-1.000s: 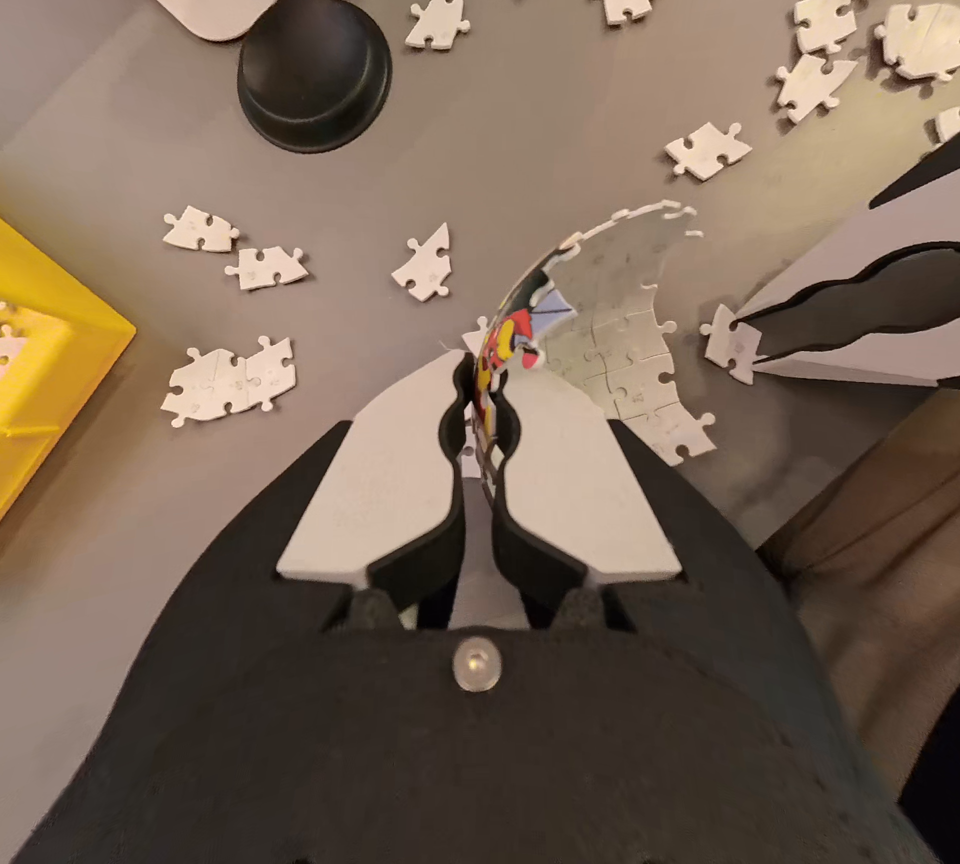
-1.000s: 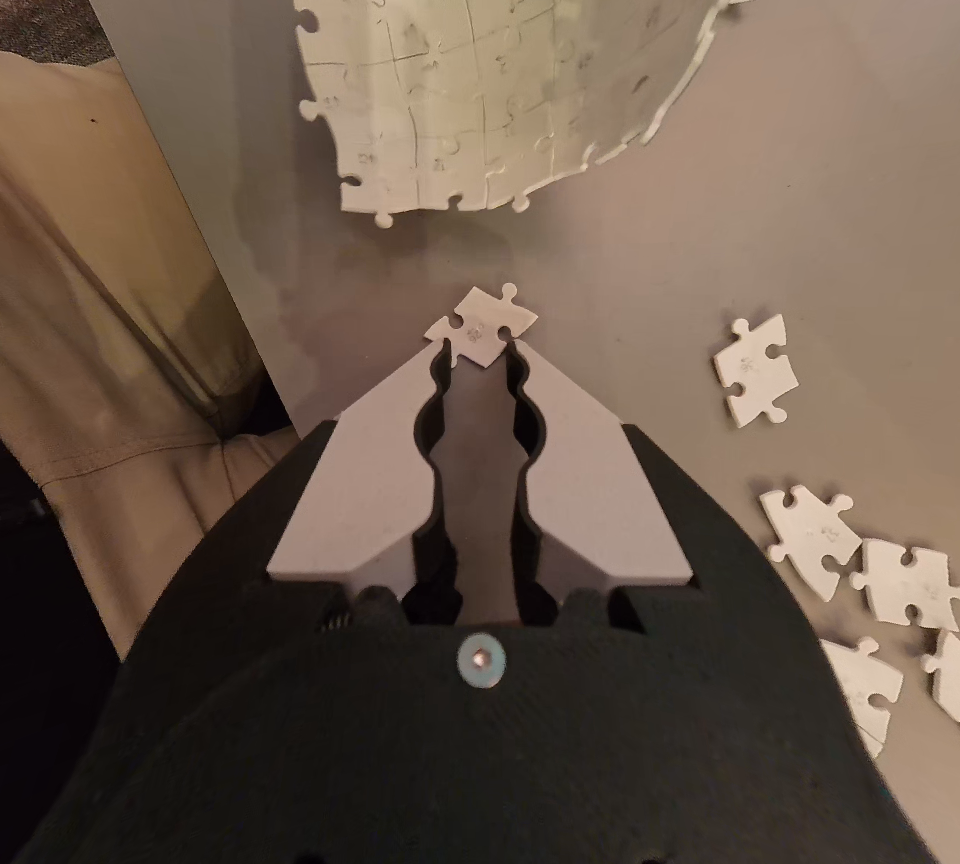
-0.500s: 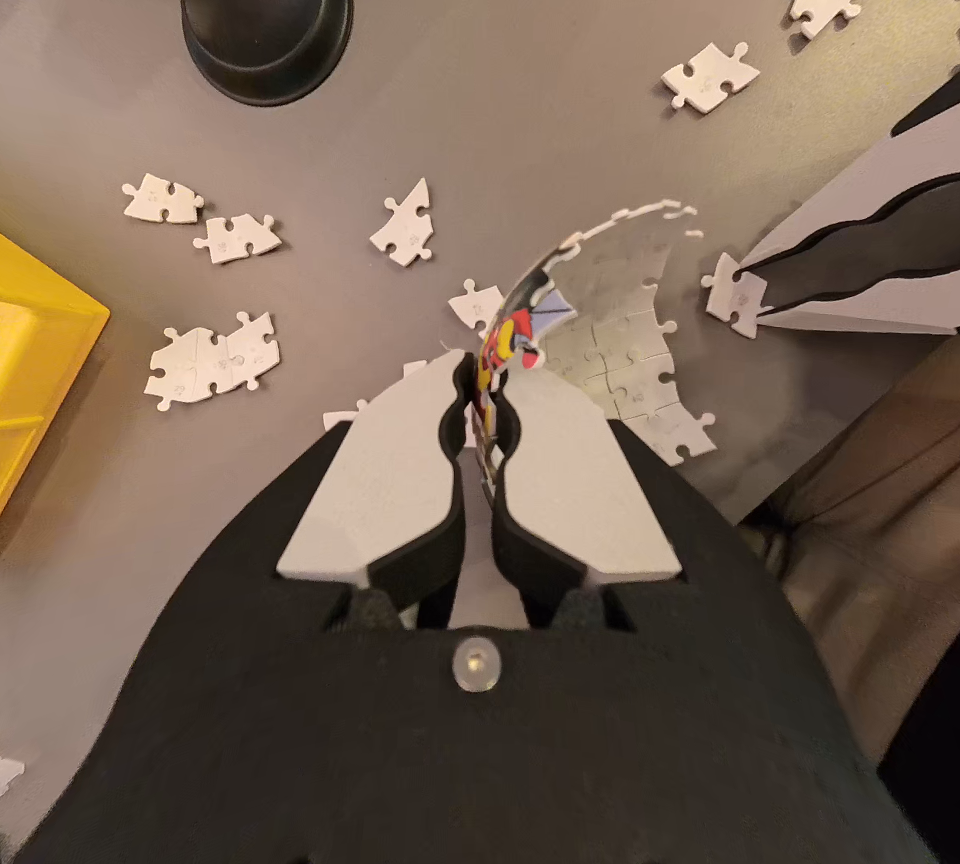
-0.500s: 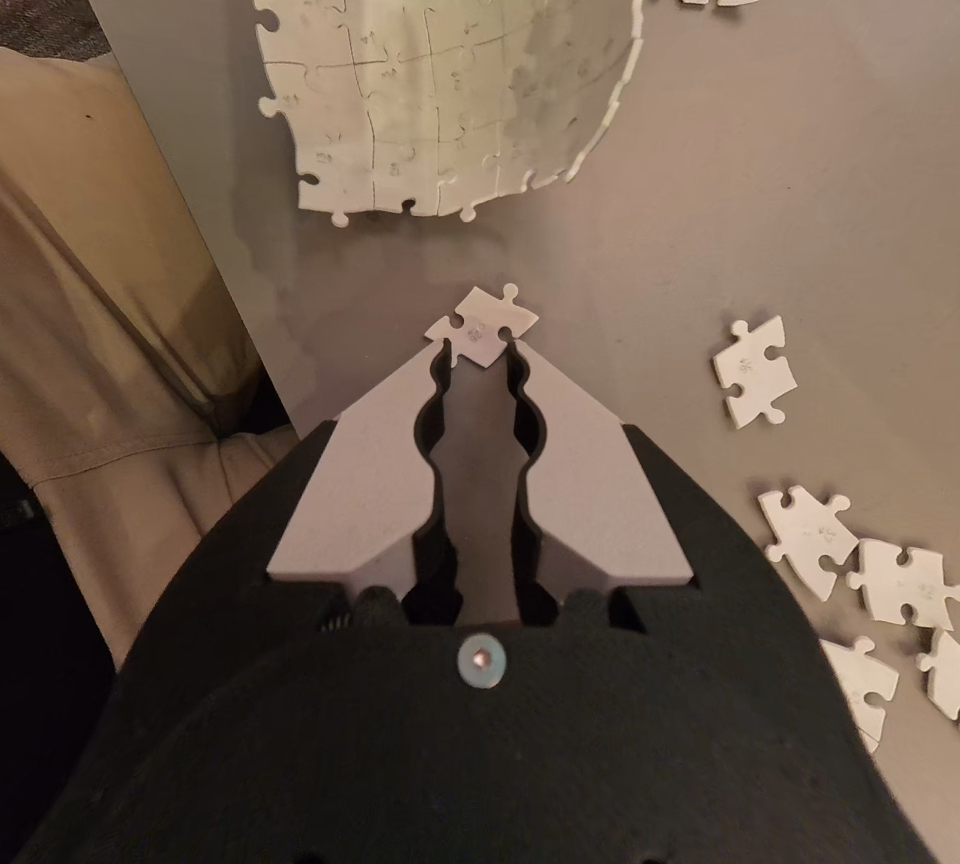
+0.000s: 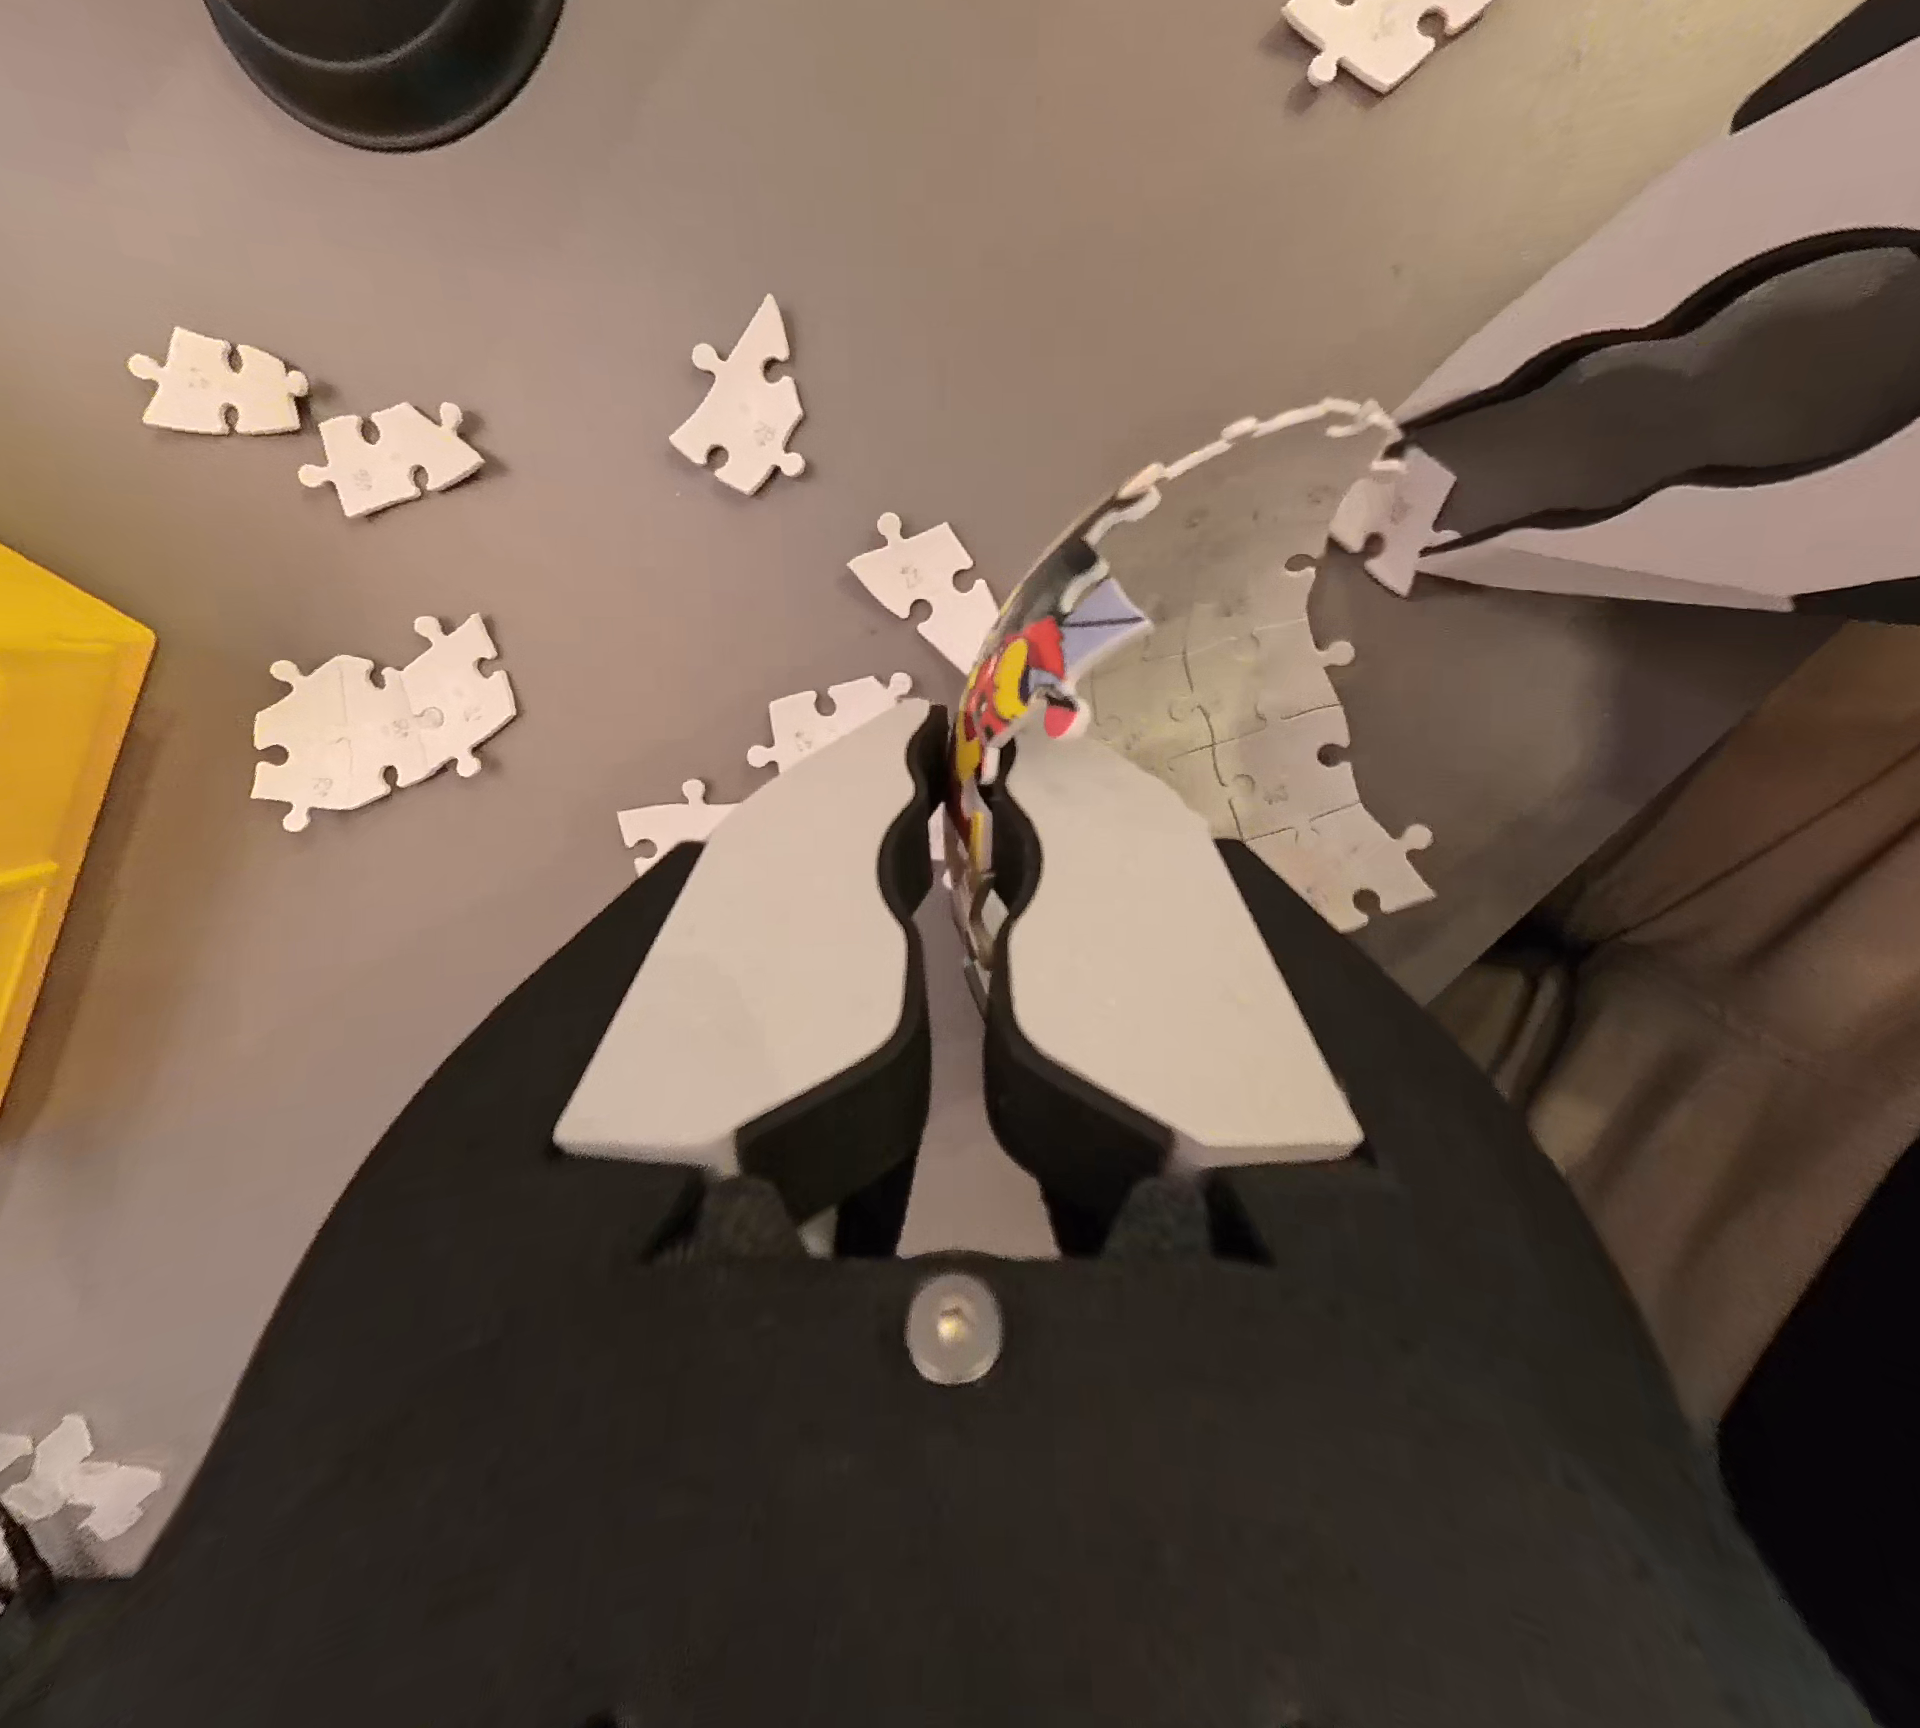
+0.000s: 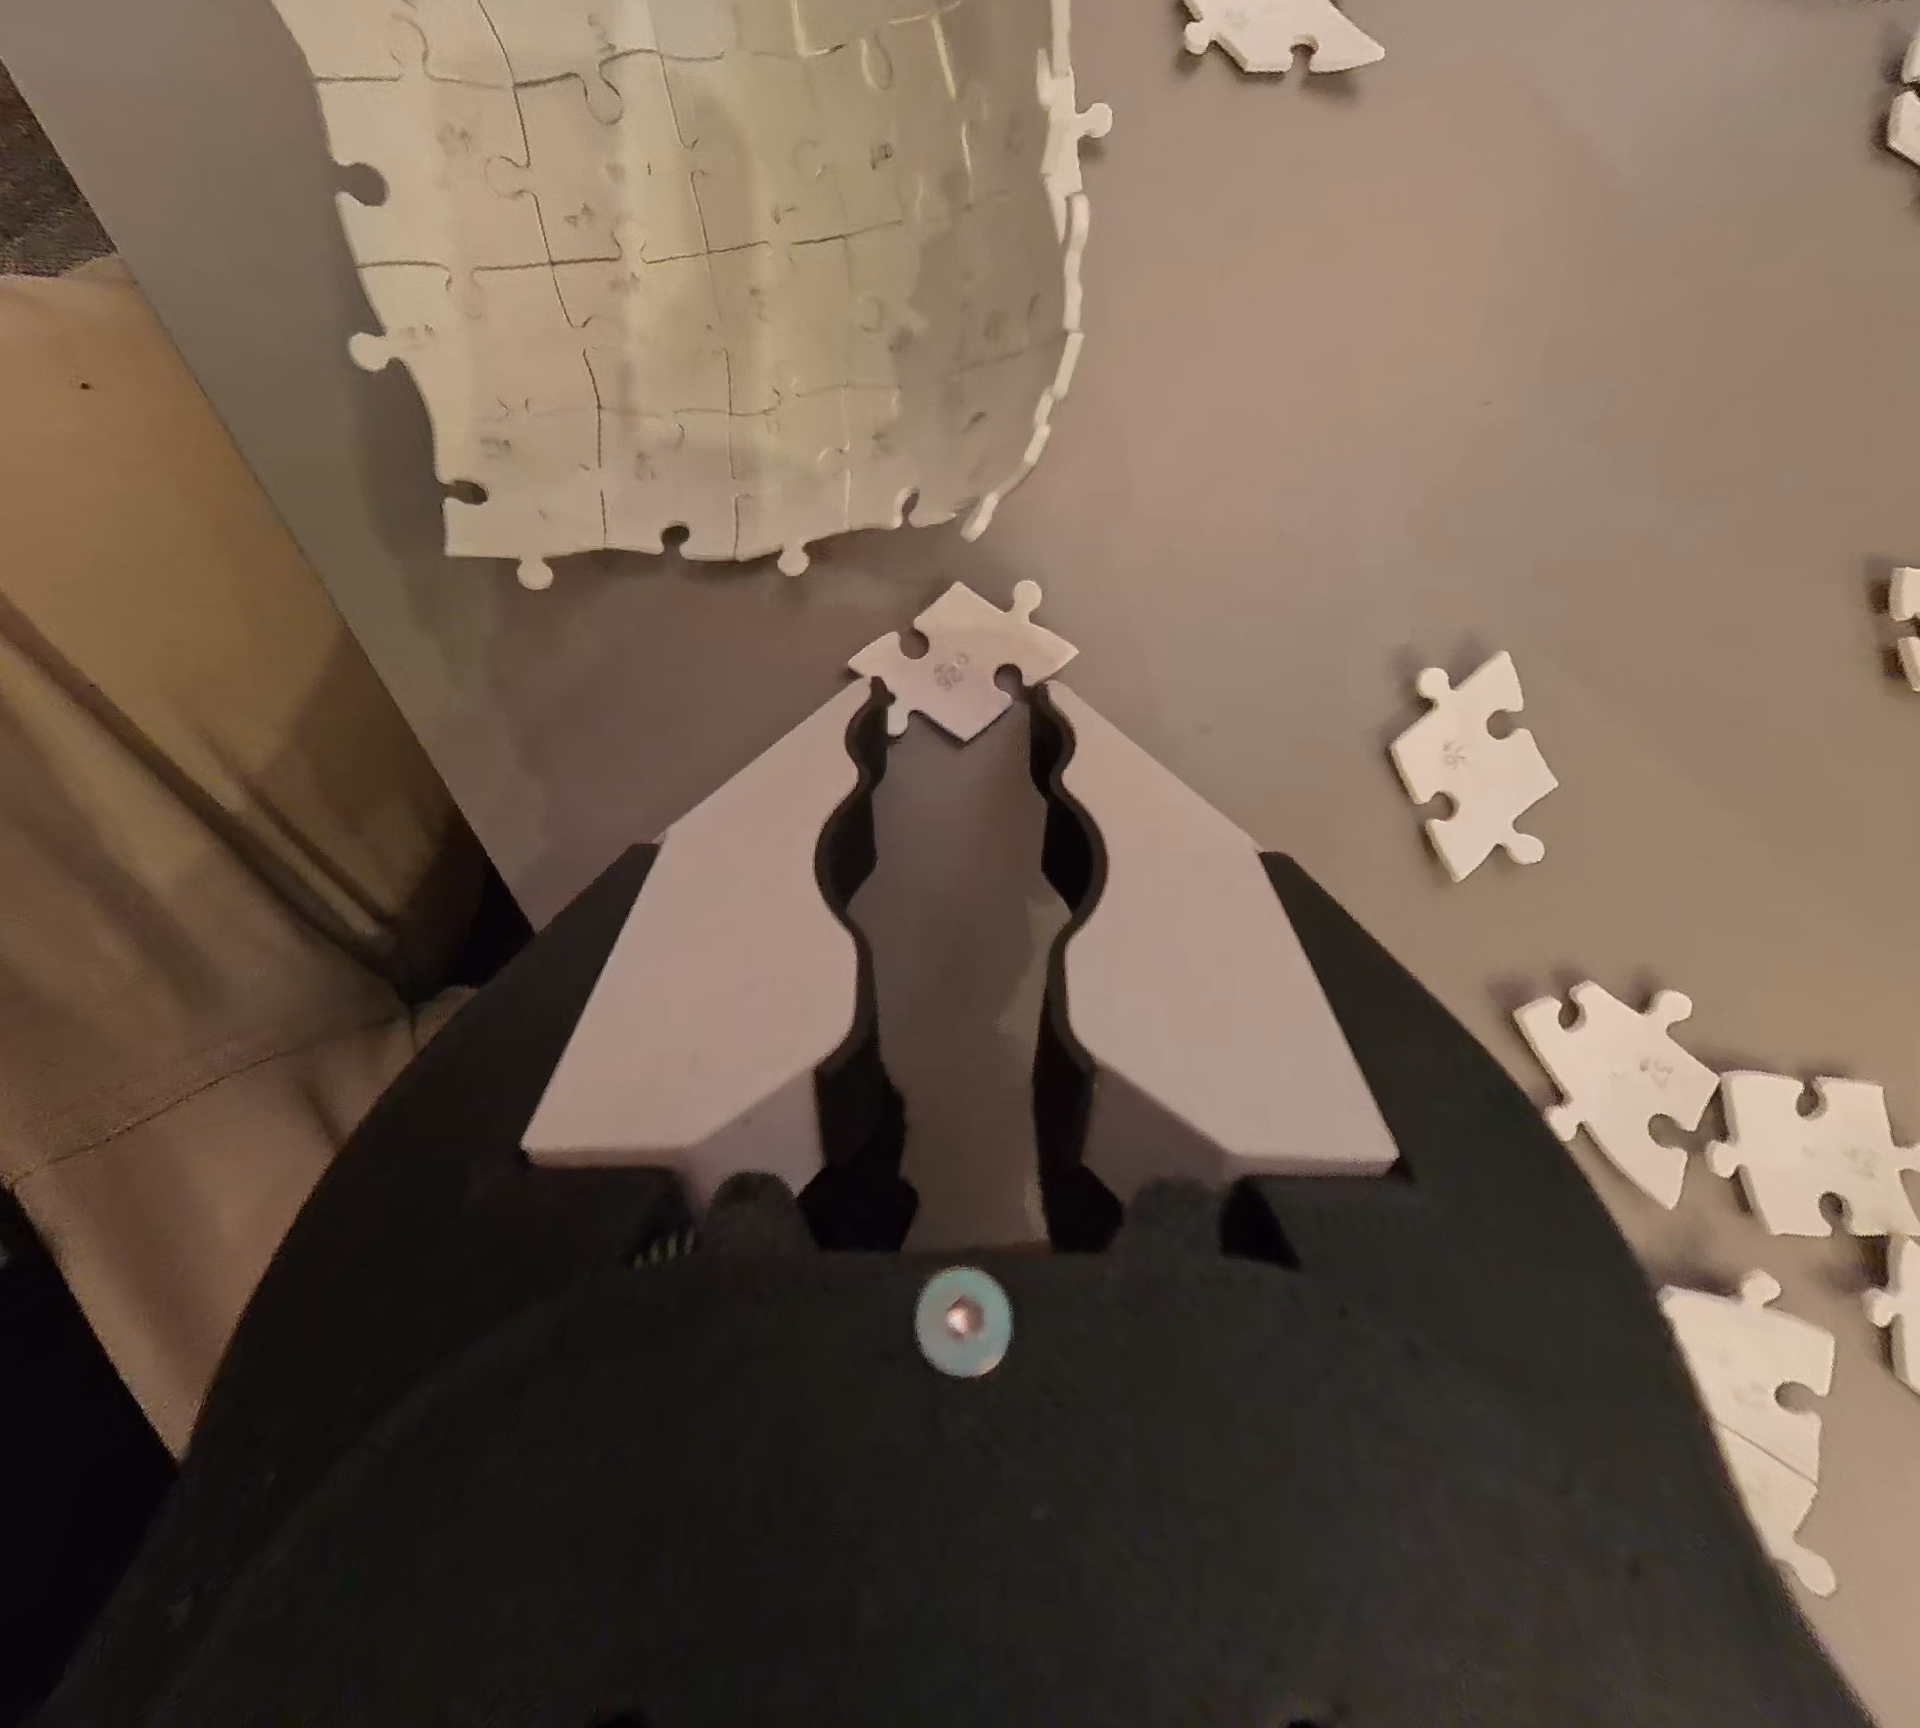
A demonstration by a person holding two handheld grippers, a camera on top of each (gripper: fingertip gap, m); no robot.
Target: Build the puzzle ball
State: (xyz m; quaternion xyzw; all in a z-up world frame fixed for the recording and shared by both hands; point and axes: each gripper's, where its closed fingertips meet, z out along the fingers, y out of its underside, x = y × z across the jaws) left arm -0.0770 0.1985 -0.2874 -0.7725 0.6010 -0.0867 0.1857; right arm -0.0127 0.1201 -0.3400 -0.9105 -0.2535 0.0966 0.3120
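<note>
Puzzle shell (image 5: 1236, 639) in left gripper (image 5: 971, 733)

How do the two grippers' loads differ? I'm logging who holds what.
The left gripper is shut on the curved assembled shell, many joined pieces; the right gripper pinches one loose single piece at its fingertips. The shell is gripped on edge, its printed side partly showing; the single piece faces its pale back up. Both are pale-backed.

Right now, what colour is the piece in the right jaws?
Plain white, blank side up, on the loose piece; clearest in the right wrist view.
</note>
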